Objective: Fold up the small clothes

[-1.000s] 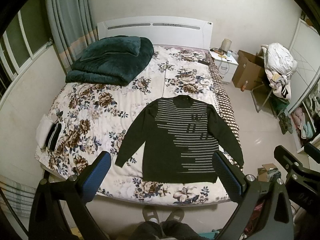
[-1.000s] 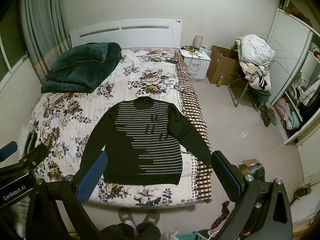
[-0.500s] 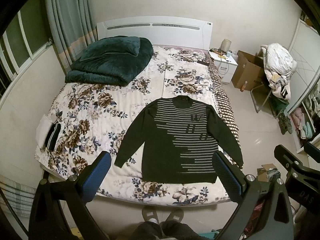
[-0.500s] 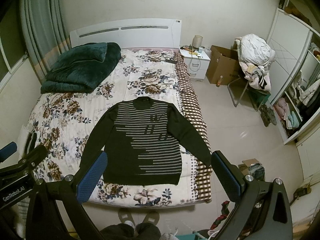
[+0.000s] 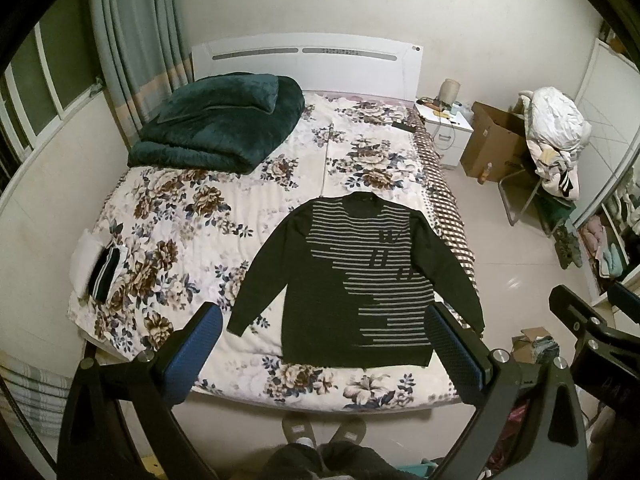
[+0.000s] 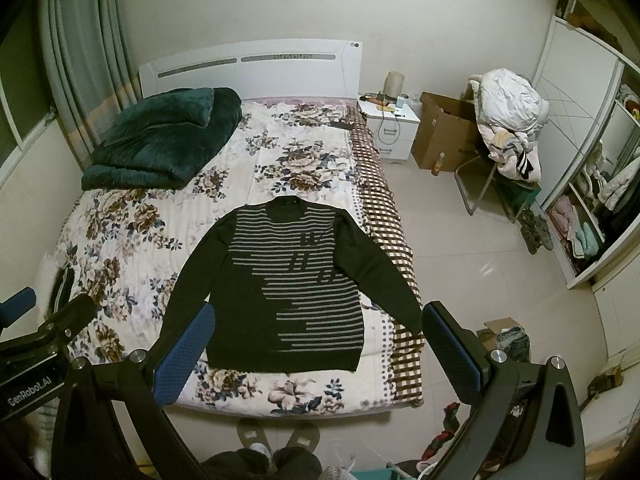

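A dark sweater (image 5: 356,280) with grey stripes lies flat and face up on the floral bed (image 5: 192,232), sleeves spread, hem toward me. It also shows in the right wrist view (image 6: 288,280). My left gripper (image 5: 320,344) is open and empty, held high above the bed's near edge. My right gripper (image 6: 316,348) is open and empty, also high above the near edge. Each gripper shows at the edge of the other's view.
A folded dark green blanket (image 5: 216,128) lies at the bed's far left. Small folded clothes (image 5: 100,268) sit at the left edge. A nightstand (image 6: 392,128), a cardboard box (image 6: 444,136) and a chair piled with laundry (image 6: 508,120) stand to the right. My slippered feet (image 5: 320,432) are at the bed's foot.
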`<state>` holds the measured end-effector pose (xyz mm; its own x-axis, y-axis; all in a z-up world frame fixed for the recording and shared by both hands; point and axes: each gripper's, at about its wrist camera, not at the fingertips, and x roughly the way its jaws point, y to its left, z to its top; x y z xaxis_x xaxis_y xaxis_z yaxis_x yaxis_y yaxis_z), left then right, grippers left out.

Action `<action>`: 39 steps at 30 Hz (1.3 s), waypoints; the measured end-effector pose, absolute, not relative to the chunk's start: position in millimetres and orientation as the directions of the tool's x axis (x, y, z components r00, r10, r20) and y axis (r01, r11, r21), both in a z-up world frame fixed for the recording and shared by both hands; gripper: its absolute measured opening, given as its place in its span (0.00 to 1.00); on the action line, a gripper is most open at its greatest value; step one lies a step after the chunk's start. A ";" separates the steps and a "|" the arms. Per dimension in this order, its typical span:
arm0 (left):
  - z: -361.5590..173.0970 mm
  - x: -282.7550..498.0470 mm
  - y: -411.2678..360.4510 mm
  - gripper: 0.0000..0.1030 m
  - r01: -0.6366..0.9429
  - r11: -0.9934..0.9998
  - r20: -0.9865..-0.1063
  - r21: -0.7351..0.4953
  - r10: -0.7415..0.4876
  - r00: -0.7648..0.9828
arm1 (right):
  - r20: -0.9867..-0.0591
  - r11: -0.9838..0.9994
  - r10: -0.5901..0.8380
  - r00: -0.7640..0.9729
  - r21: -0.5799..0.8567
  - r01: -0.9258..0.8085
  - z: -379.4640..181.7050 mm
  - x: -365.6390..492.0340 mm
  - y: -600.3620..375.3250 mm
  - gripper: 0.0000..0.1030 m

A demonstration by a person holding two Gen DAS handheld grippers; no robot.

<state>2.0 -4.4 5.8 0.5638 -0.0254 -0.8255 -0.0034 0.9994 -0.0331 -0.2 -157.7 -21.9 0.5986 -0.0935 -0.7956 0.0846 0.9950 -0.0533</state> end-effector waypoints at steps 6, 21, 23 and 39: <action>7.8 4.1 -8.1 1.00 -0.002 0.999 -0.824 -0.033 -0.026 0.566 | -0.796 0.995 -0.092 0.598 -0.051 0.085 -22.0 -1.4 -162.8 1.00; -109.4 109.3 -35.8 1.00 0.009 0.992 -0.798 0.124 0.095 0.595 | -0.908 0.864 -0.094 0.408 0.129 0.487 -198.0 68.4 -314.3 1.00; -144.1 128.1 -45.7 1.00 0.010 0.991 -0.822 0.136 0.107 0.560 | -0.931 0.804 -0.072 0.359 0.158 0.573 -252.2 74.7 -356.9 0.91; -423.9 258.7 -115.9 1.00 -0.090 0.965 -0.908 0.246 0.262 0.326 | -0.921 0.167 0.220 0.320 0.359 0.918 -692.5 122.6 -612.9 0.70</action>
